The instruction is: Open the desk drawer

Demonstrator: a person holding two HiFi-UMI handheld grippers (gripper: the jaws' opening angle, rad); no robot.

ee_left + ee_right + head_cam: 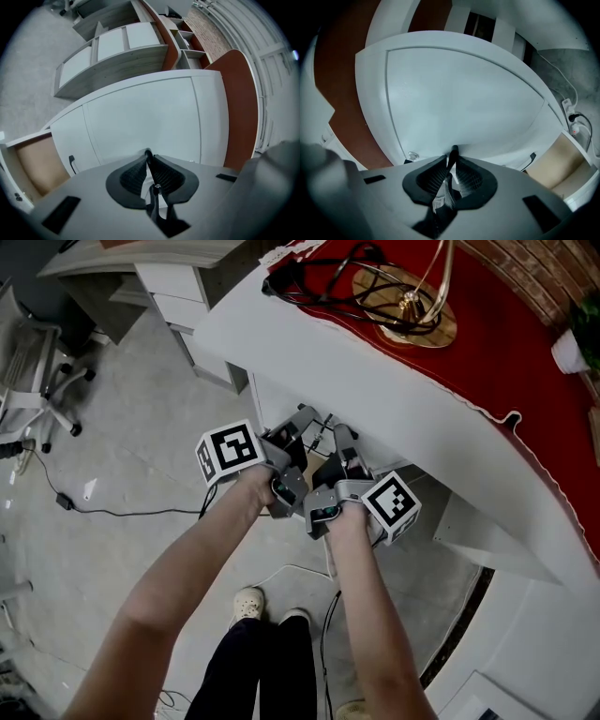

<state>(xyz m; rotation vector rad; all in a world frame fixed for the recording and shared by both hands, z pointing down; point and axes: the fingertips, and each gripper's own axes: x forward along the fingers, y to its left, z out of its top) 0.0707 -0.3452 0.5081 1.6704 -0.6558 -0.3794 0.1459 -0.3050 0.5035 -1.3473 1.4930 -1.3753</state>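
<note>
While left tongs (149, 158) and right tongs (453, 157) both sit nearly closed, pinching thin dark handle (148, 151) on white drawer front (150, 117) just under bench (309, 343) edge, watch slip: you pull unevenly, handle likely twists out of pads.

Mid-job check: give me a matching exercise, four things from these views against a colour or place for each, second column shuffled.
1 cloth
2 lamp base
3 office chair
4 drawer handle

A on the floor, far left in the head view
B black, pinched between jaws in both gripper views
C red, spread over the desk
D gold, standing on the cloth

Pairs: 1-C; 2-D; 3-A; 4-B
</note>
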